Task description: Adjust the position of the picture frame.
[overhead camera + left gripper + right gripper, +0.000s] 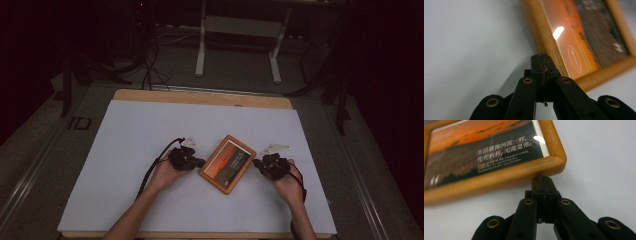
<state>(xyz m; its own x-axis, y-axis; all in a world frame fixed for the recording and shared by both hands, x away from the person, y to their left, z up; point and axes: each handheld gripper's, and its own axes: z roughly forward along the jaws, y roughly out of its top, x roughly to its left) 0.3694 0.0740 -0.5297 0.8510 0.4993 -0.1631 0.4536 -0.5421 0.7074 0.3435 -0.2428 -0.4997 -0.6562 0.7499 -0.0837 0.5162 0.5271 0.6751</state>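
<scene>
A wooden picture frame lies flat on the white sheet covering the desk, set between two hand-held tongs and turned at a slant, its long axis running from the near-centre of the sheet up toward the far right. The left tongs come in from the frame's left long side, their jaws pressed together with nothing between them; in the left gripper view the tongs sit at or just short of the wooden edge, and contact cannot be told. The right tongs approach from the opposite side, jaws likewise closed and empty, and in the right gripper view the tongs rest just beside a rounded corner of the frame, below a print of an orange sky with lines of white text. Both tongs stand about equally near, one to each flank, which suggests that any push or squeeze would act across the frame's short width rather than along its length. The person's left hand and right hand reach in from the near edge. The sheet is otherwise bare. Beyond the desk the room is dim, with grey carpet, trailing cables and the pale legs of another stand.
</scene>
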